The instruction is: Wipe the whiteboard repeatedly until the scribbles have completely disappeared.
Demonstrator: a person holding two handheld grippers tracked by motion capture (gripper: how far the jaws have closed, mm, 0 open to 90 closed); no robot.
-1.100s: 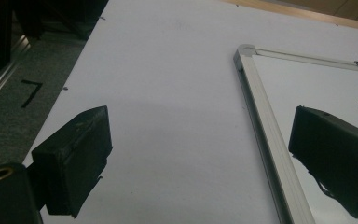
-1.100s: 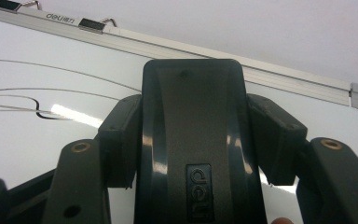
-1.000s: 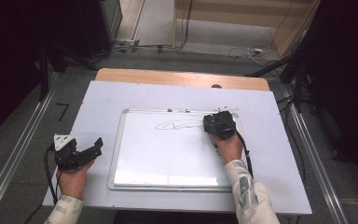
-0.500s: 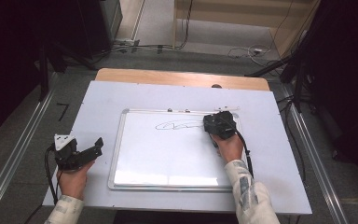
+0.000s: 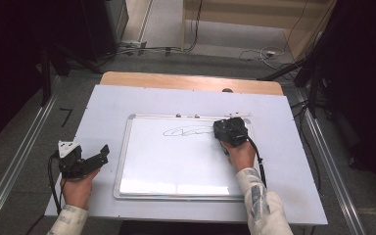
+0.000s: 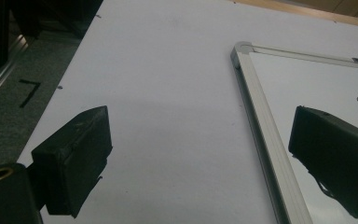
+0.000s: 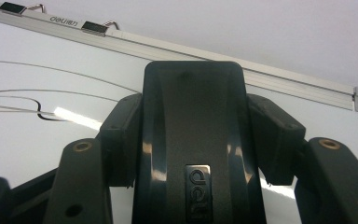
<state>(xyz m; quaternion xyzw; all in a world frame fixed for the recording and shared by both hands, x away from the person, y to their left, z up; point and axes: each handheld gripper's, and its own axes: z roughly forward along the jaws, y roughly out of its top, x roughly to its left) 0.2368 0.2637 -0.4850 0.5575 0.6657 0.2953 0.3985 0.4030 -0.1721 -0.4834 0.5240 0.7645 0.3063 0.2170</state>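
Desk from above: I see my right tool on the silver-framed whiteboard, left tool beside it. Left gripper view: jaws wide apart. Right gripper view: jaws clamp a glossy black eraser block.

Whiteboard: white face, silver frame, thin black scribble upper centre. Eraser: glossy black. Grippers: black. Table: pale lavender-white top, tan wood strip along far edge. Sleeve, lower right: light, grey-patterned.
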